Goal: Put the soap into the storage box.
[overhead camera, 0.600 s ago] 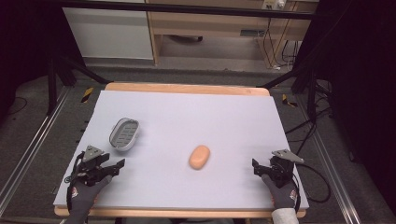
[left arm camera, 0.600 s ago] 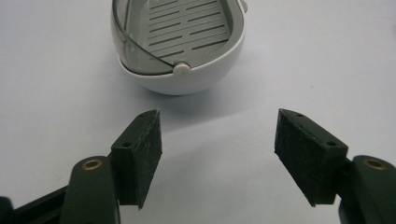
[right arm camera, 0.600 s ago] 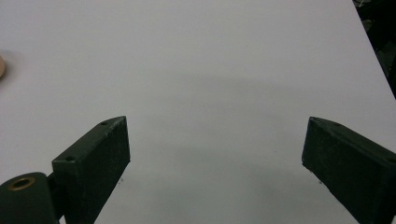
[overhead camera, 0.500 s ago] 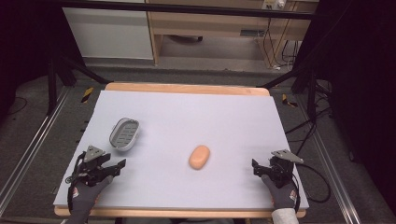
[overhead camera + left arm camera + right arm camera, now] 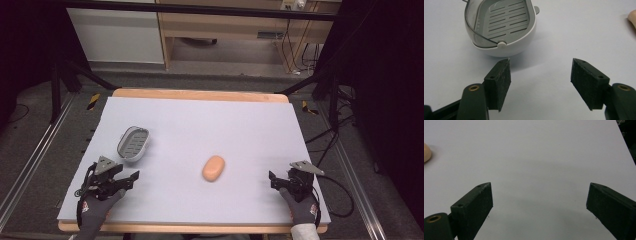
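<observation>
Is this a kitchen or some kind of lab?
Probably a lab or recording room, not a kitchen: the table has a plain white cover, cables trail on the floor, and dark curtains hang around it.

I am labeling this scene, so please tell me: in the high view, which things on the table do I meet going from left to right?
Left gripper → grey soap dish → orange oval soap → right gripper.
</observation>
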